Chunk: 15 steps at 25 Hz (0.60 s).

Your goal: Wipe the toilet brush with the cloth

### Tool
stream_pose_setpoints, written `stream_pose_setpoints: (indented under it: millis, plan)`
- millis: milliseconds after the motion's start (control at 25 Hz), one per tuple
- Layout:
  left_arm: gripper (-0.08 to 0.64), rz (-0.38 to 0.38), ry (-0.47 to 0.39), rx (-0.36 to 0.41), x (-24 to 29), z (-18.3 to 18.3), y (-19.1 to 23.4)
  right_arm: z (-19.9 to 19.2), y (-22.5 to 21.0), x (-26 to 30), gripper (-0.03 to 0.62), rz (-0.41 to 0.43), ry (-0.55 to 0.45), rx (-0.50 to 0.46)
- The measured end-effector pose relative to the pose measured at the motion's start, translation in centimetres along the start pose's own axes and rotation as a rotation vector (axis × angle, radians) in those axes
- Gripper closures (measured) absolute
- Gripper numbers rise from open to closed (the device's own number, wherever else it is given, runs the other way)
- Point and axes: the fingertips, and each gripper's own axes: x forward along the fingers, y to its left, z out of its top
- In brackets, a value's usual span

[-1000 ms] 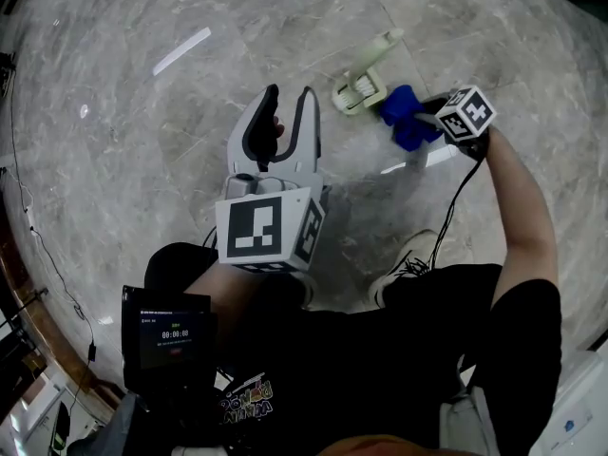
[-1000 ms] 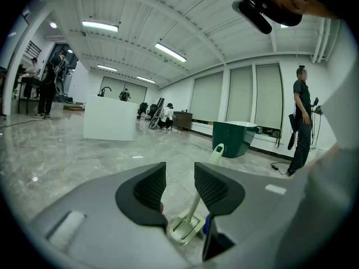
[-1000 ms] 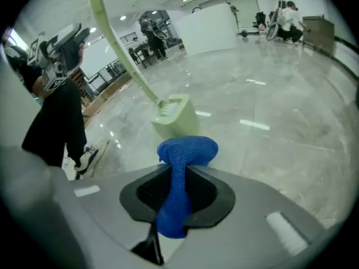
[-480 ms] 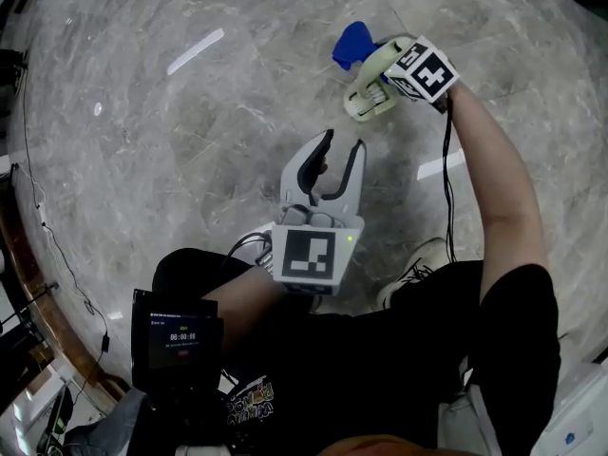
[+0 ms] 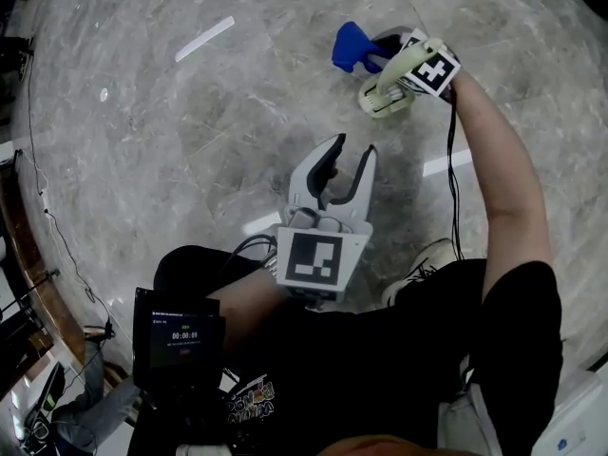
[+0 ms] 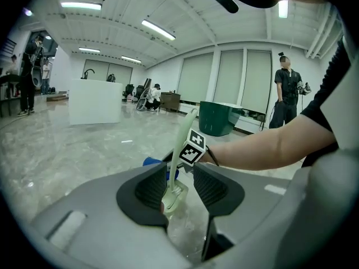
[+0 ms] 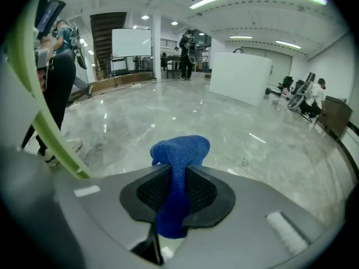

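In the head view the left gripper [image 5: 350, 152] hangs over the marble floor [image 5: 171, 141], its fingers apart and empty, well short of the toilet brush [image 5: 385, 98]. The pale green brush has its head on the floor and its handle tilted up across the right gripper [image 5: 378, 53]. That gripper pinches the blue cloth [image 5: 351, 46] just beyond the handle.

The left gripper view adds what the head view flattens. Seen through the gap between the open fingers, the handle rises steeply in front of the right gripper, and the cloth peeps out behind it. What props the handle up I cannot tell.

The right gripper view shows its fingers closed on the cloth, which bunches above them and hangs below. The handle crosses the left edge, close to the camera.

A second ago the brush lay flat with the cloth at its right. Now the handle is raised and the cloth is at its left.
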Motion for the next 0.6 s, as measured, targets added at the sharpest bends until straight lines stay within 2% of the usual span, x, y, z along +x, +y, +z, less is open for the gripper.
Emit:
stream_pose_setpoints:
  millis: [120,200,280,360,440,520,600]
  plan:
    - [0.410,-0.004,0.001,-0.010,0.5,0.0,-0.1,-2.7,-2.1,-1.5,0.517,-0.087,0.021,0.053]
    - [0.410,0.004,0.000,-0.006,0.6,-0.8,-0.5,-6.0,-3.1,-3.3,0.517,-0.146,0.046,0.086]
    - [0.410,0.012,-0.017,0.027,0.6,-1.4,-1.0,-10.3,-2.6,-5.0,0.517,-0.149,0.100,0.110]
    - [0.410,0.015,-0.026,0.033,0.8,-1.1,-1.1,-14.7,-0.6,-6.2,0.517,-0.095,0.178,0.132]
    - [0.411,0.023,-0.009,-0.005,1.1,-0.8,-0.6,-17.9,2.5,-6.8,0.517,-0.008,0.248,0.148]
    - [0.411,0.030,0.001,-0.030,1.5,-0.2,-0.5,-19.4,5.3,-6.9,0.517,0.072,0.276,0.161]
    - [0.411,0.021,-0.024,0.003,1.9,0.5,-1.1,-19.1,7.1,-7.2,0.517,0.119,0.266,0.164]
